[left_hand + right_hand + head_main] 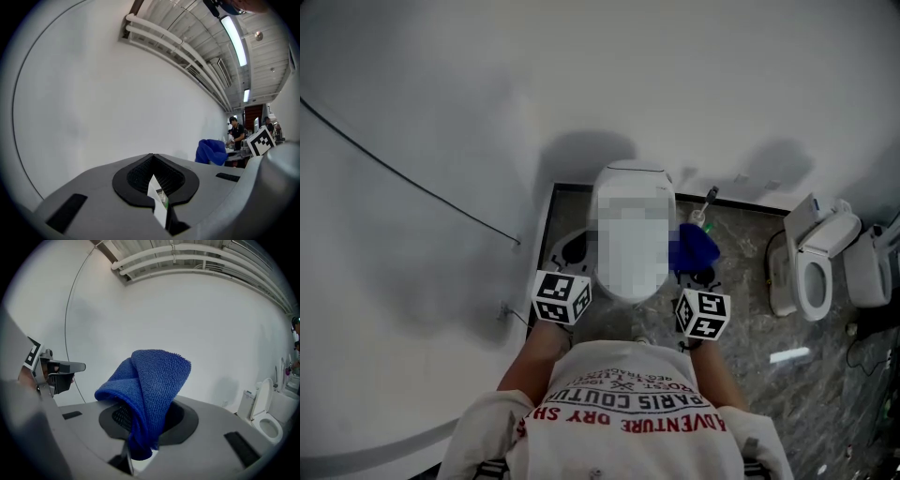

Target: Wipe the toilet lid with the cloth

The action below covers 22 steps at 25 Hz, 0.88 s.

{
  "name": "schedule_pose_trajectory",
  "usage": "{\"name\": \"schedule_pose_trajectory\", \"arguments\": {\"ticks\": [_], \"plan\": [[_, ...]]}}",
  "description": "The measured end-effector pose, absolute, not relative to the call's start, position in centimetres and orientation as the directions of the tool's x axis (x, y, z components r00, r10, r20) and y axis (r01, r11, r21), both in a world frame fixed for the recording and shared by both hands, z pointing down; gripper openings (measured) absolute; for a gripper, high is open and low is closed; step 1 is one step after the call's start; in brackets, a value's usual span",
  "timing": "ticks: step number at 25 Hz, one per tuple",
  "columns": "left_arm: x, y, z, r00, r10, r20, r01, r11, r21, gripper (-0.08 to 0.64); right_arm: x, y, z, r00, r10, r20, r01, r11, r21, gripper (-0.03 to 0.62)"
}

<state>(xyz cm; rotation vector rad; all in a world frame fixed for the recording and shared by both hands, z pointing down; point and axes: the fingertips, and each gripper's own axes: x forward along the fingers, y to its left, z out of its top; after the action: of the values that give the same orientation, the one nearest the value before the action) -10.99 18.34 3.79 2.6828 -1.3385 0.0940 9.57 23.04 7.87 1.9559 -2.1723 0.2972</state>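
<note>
The left hand-held gripper [159, 202] is empty, its jaws drawn together with only a thin pale sliver at the slit, which I cannot identify. It is held at the near left of the toilet, probably just kept clear of the work. The toilet lid [630, 291] lies shut in the middle, near the person, with nothing on it, so the wiping looks not yet begun. To its right, the right hand-held gripper [137, 453] is clamped on the blue cloth [151, 383], pinching its lower end so the free bulk can meet the lid. The cloth hangs in the air just right of the lid, apart from it. Folded double, its long axis runs out of the jaws, its rounded fold pointing toward the far wall. A second toilet [817, 267] stands well apart at the far right.
</note>
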Motion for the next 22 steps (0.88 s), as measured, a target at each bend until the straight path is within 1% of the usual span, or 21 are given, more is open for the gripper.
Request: {"name": "schedule_pose_trajectory", "arguments": {"ticks": [6,13,22], "plan": [[-10.4,18.4,3.4,0.588,-0.799,0.122,-0.807,-0.589,0.034,0.006,10.9,22.7,8.3,-0.106,-0.948,0.300,-0.994,0.110,-0.002,0.087],[-10.7,17.6,3.4,0.563,-0.816,0.130,-0.826,-0.559,0.068,0.006,11.3,22.3,8.2,-0.126,-0.944,0.306,-0.991,0.132,-0.002,0.087],[-9.4,17.5,4.1,0.571,-0.809,0.142,-0.821,-0.566,0.072,0.006,12.0,21.9,8.2,-0.137,-0.945,0.296,-0.990,0.137,-0.019,0.087]]}}
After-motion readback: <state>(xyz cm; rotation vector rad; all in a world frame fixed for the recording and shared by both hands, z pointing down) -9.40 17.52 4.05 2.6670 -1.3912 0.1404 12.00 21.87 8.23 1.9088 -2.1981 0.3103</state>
